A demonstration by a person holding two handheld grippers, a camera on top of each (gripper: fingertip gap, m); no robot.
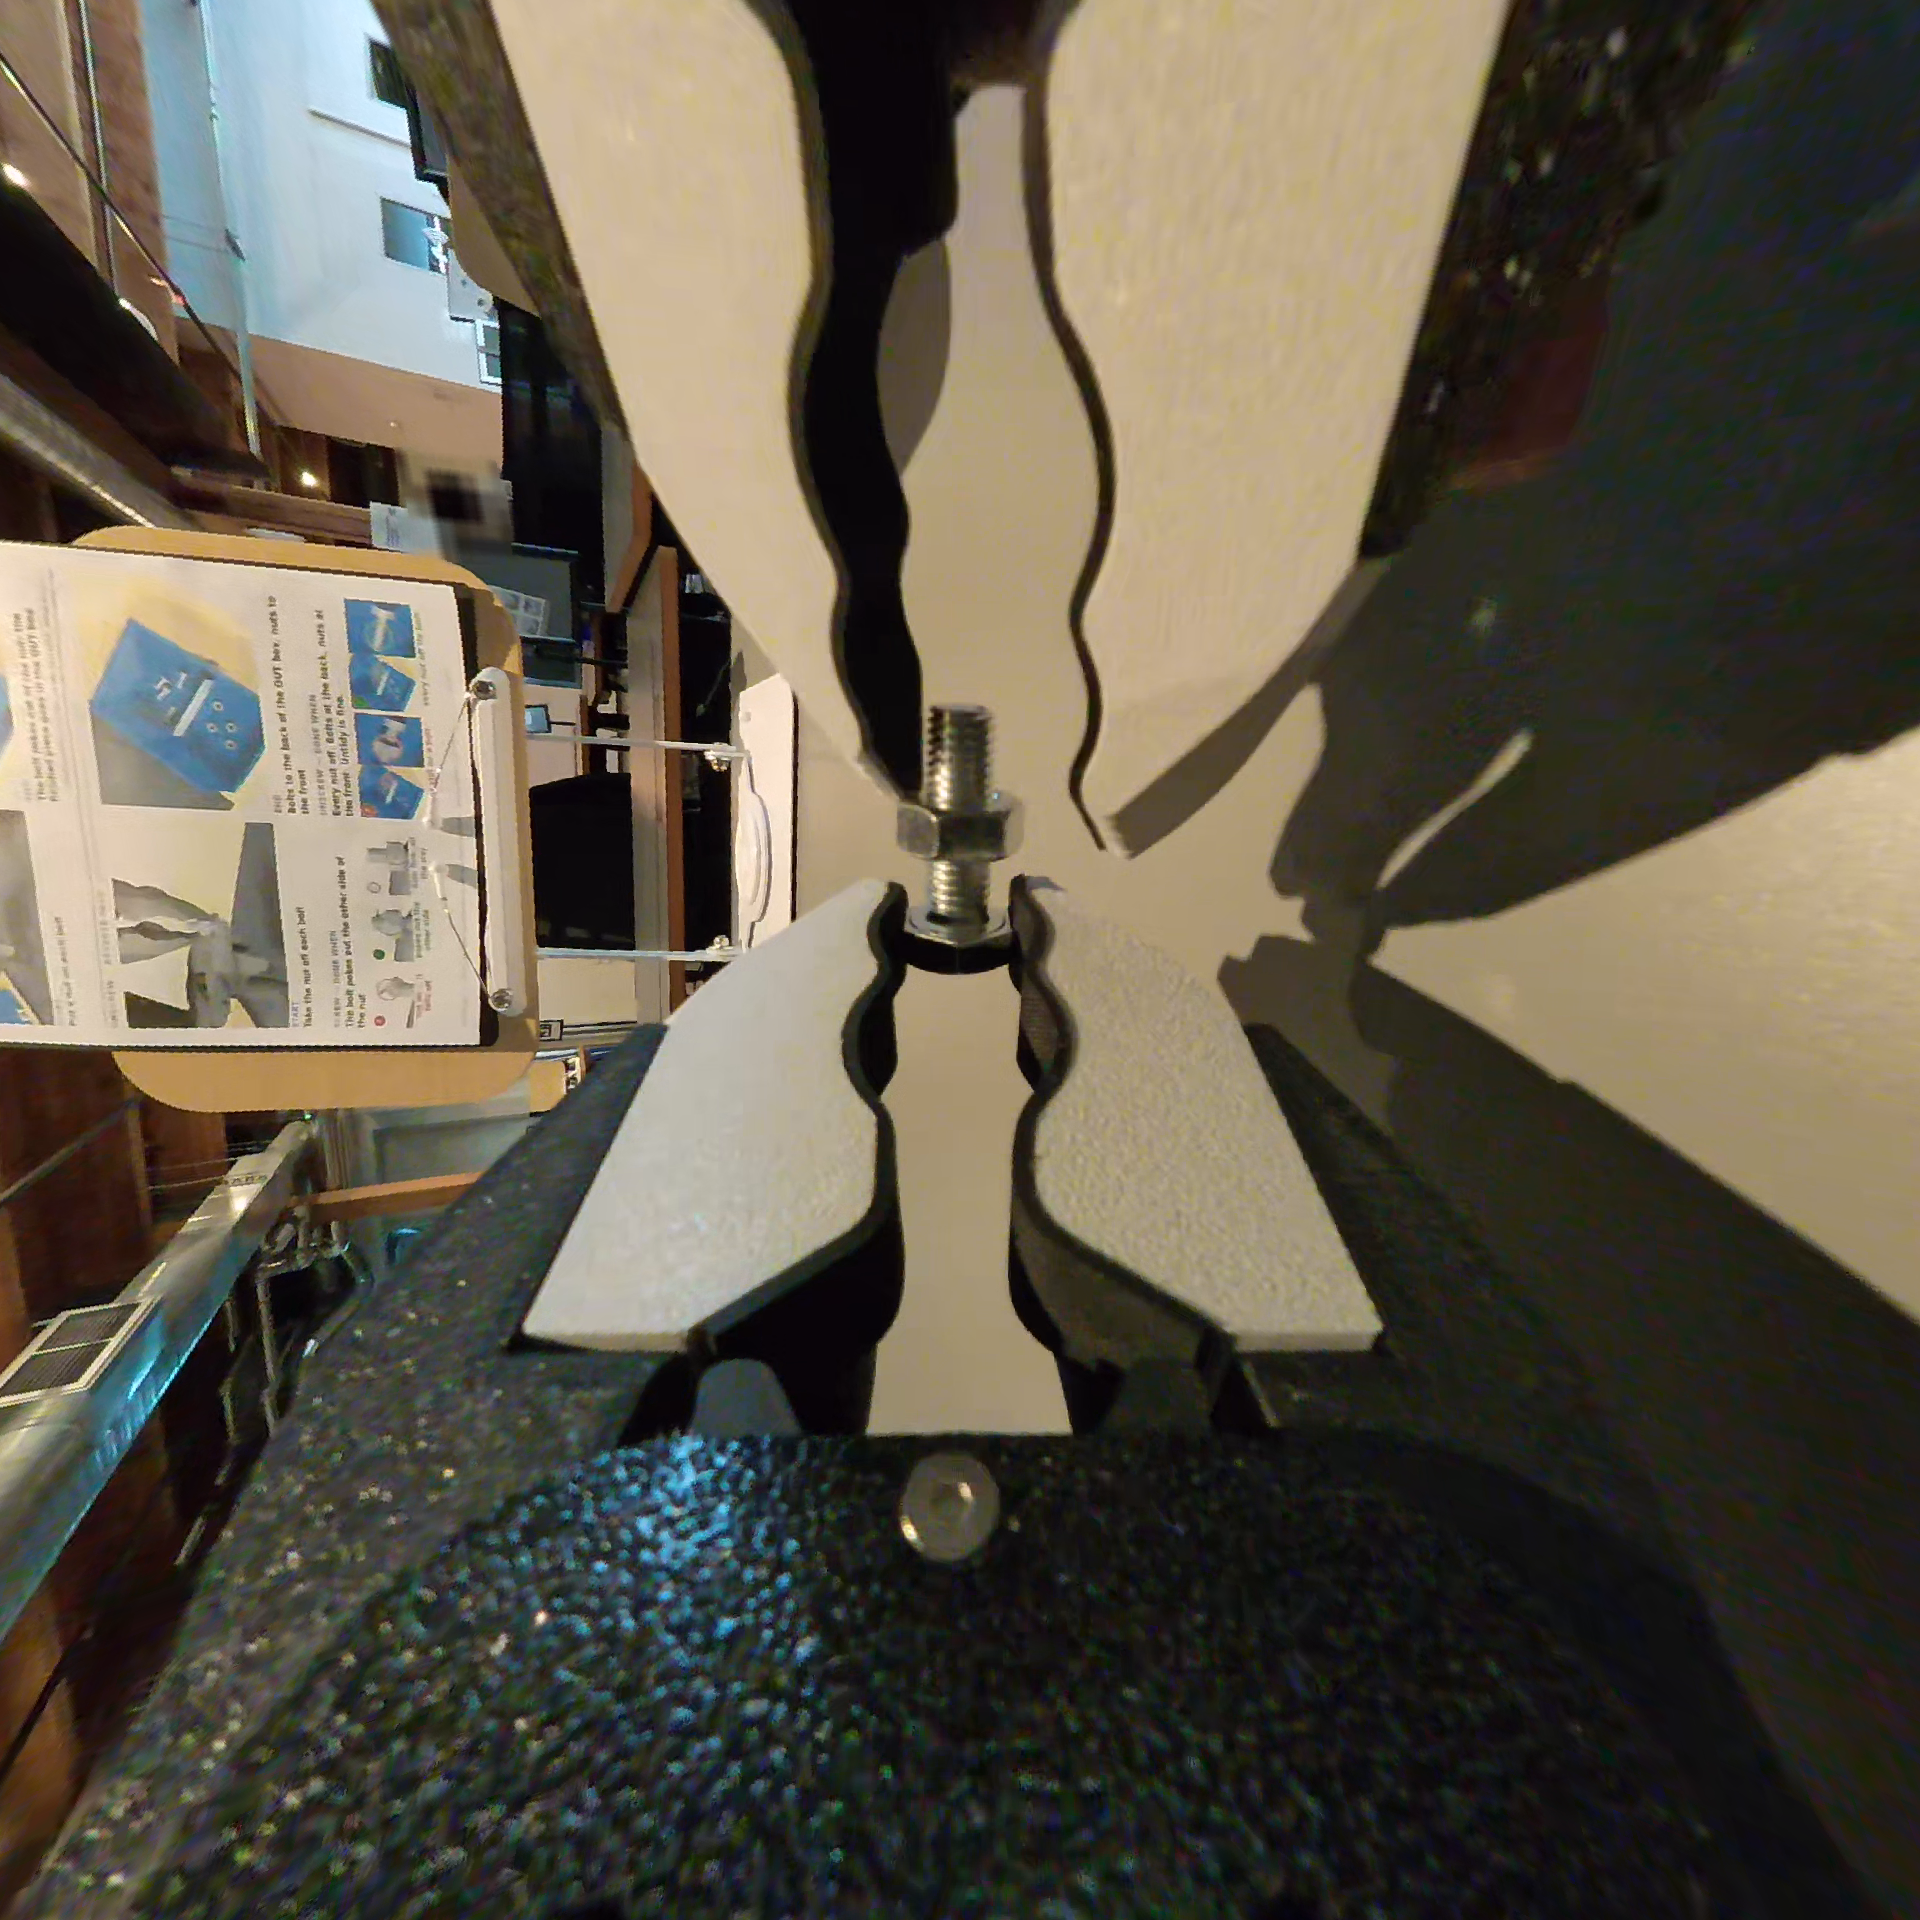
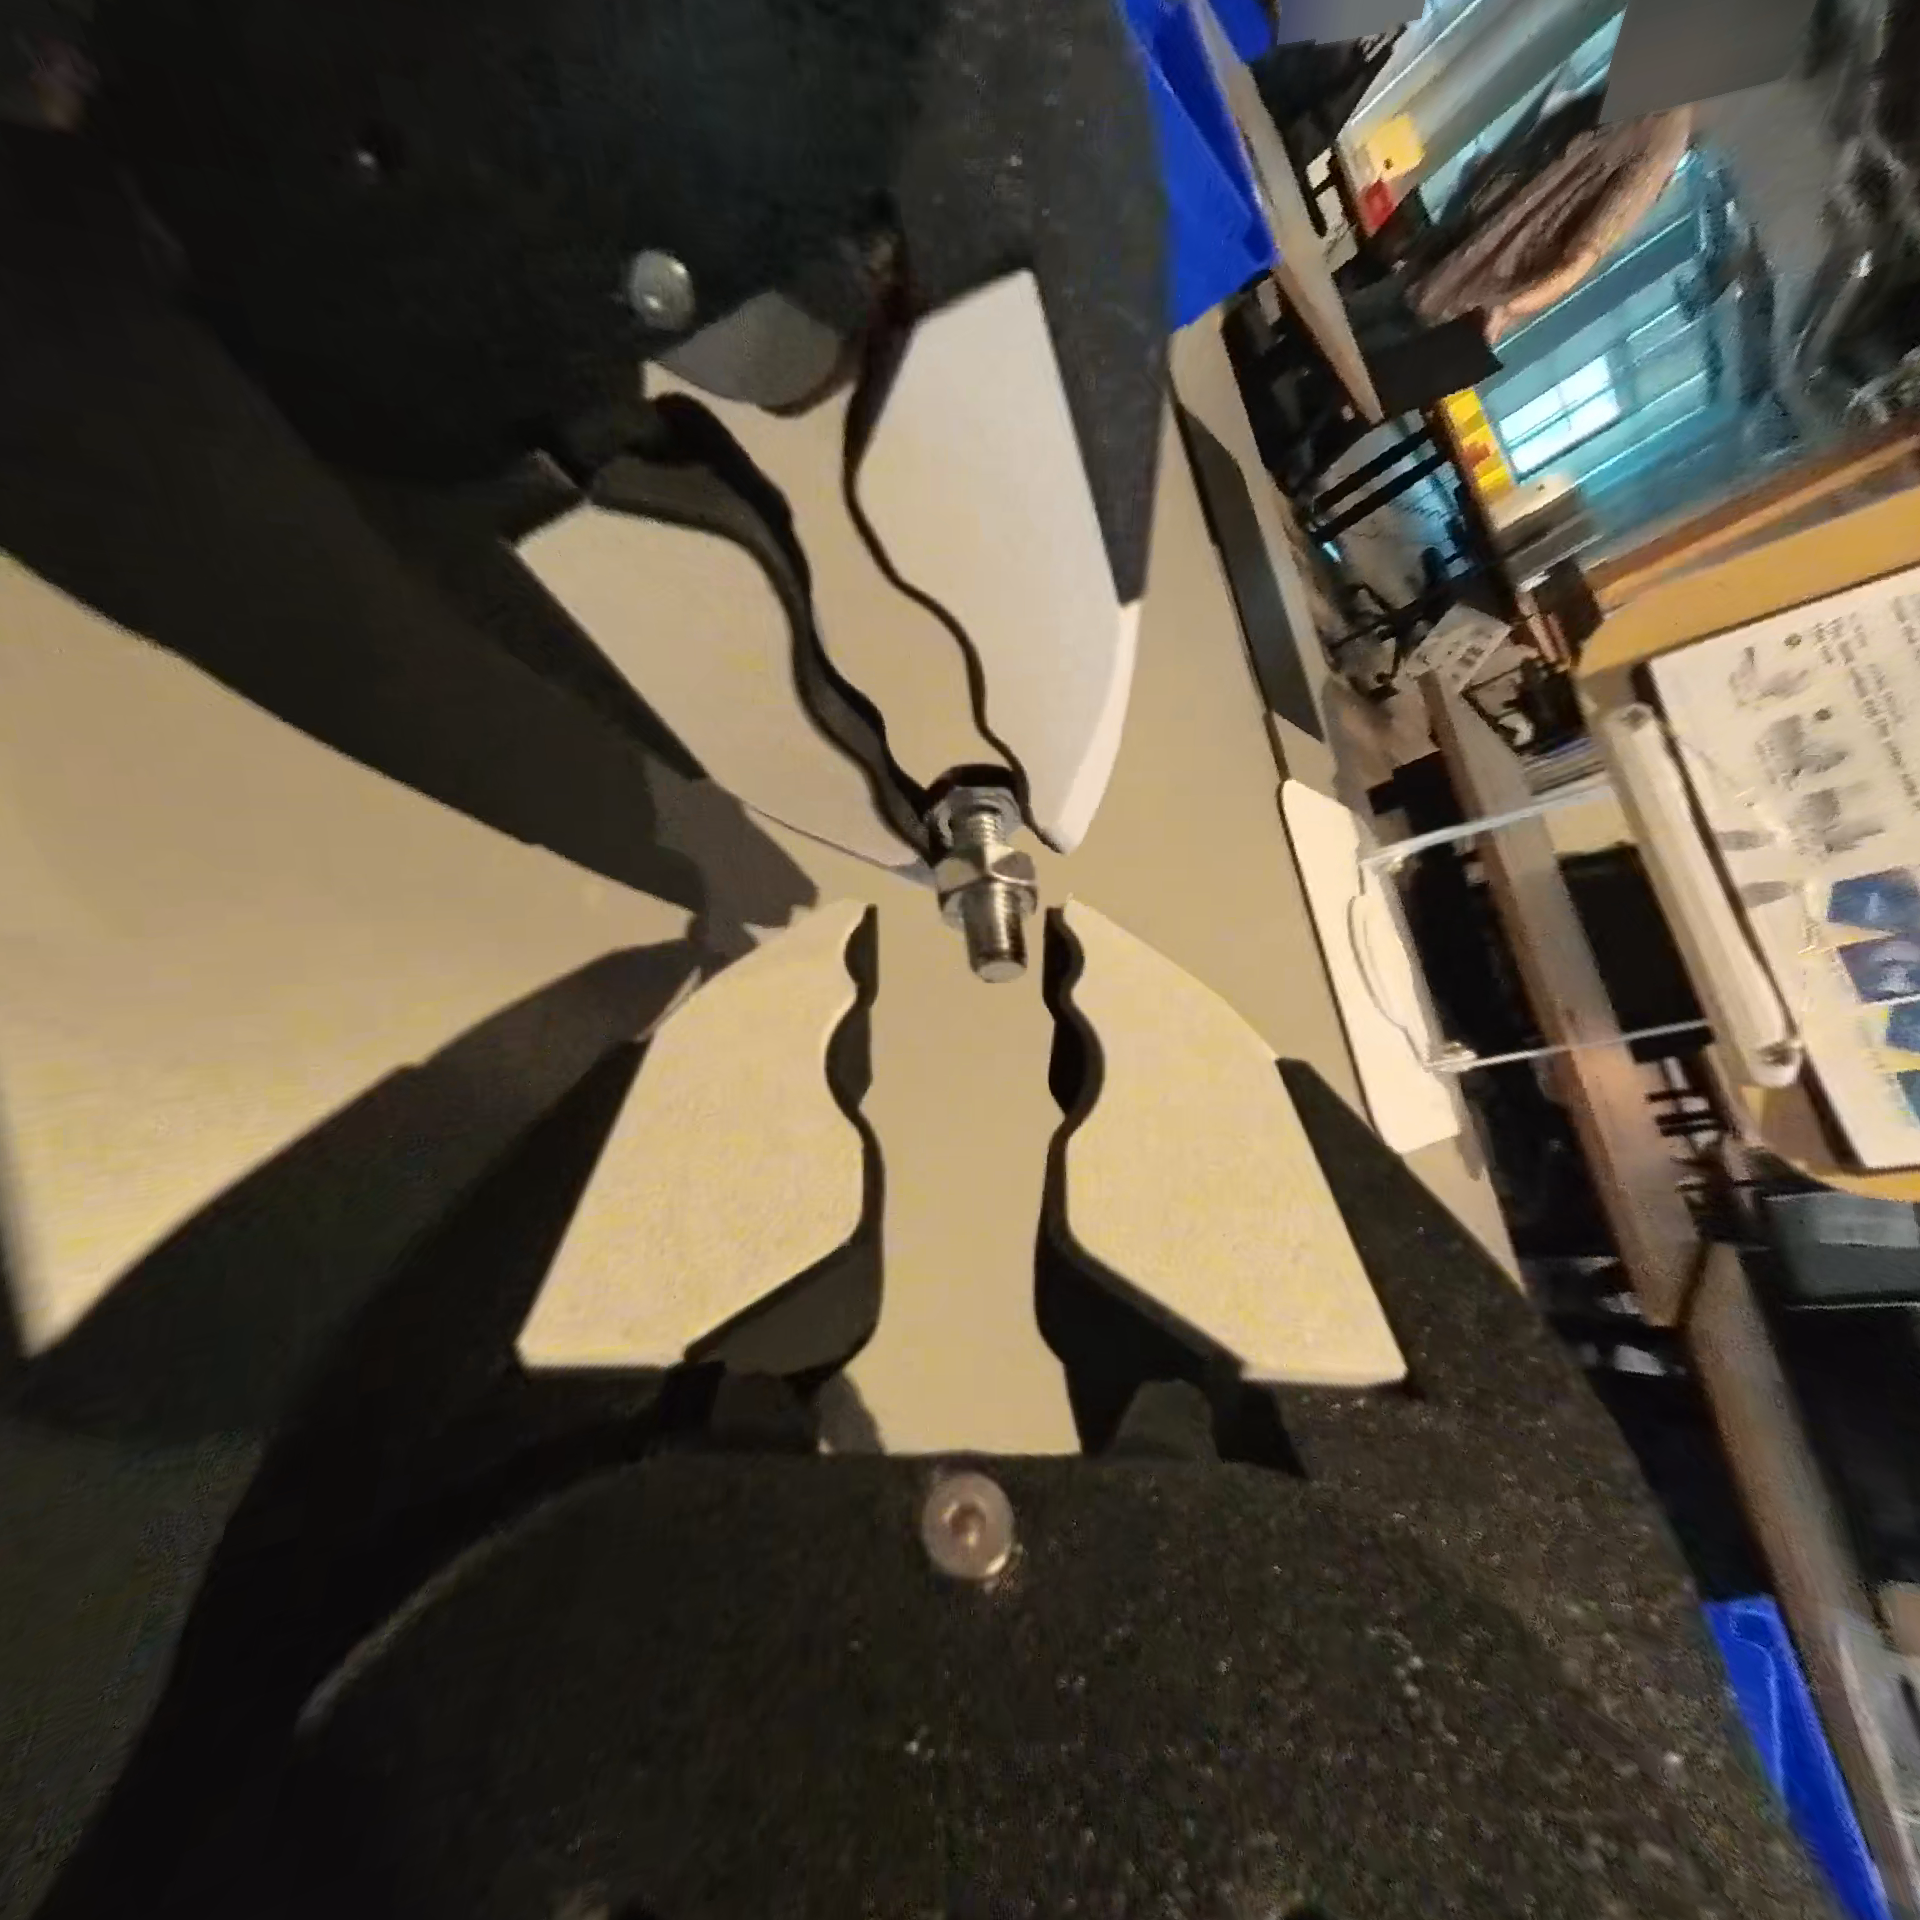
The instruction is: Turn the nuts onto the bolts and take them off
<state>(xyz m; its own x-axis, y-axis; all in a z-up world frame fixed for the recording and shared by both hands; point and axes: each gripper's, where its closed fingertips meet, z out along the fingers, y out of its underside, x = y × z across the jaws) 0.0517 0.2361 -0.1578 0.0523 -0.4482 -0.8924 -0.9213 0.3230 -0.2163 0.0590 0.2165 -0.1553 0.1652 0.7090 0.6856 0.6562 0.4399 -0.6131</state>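
Note:
A silver bolt is held in the air over the beige table. My left gripper is shut on the bolt's head, with the threaded shaft pointing away from it. A hex nut sits partway along the thread. My right gripper faces it, open, with its fingertips on either side of the bolt's free end. The nut lies just beyond those tips. In the left wrist view one right fingertip is at the nut's edge and the other stands apart.
An instruction sheet on a tan board stands at the table's far edge on a clear stand. A blue bin is behind the left gripper, and another blue edge shows nearby. Shelves and room clutter lie beyond. The grippers are tip to tip, or close to it.

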